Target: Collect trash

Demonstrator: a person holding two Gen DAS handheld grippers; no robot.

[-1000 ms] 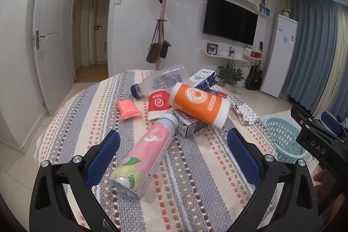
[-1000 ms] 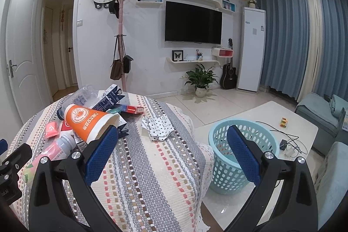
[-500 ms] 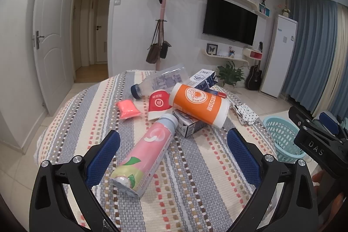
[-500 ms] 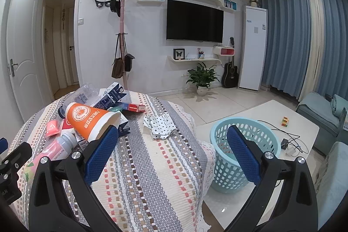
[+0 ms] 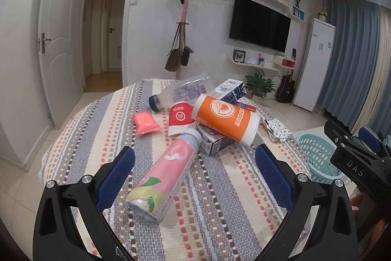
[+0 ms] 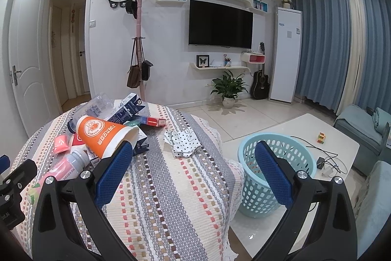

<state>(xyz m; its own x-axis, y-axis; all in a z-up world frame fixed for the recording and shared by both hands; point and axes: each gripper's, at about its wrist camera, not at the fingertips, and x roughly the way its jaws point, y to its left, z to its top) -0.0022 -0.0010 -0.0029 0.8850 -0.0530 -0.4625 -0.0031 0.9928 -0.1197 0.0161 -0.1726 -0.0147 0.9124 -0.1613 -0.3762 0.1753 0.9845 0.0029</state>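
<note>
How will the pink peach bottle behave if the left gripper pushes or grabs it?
The pink peach bottle lies on its side on the woven tablecloth, so it would probably roll if nudged sideways. Its glossy sleeve looks slippery. Its cap end leans on a small carton, so lifting it may shift the pile.

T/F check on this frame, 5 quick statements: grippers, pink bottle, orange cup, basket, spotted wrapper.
1. Both grippers are open and empty. True: left gripper, right gripper.
2. The pink bottle stands upright. False: it lies on its side.
3. The orange cup rests on a carton. True.
4. The blue basket sits on the tablecloth. False: it is off the table, lower down.
5. The spotted wrapper is in the basket. False: it lies on the tablecloth.
</note>
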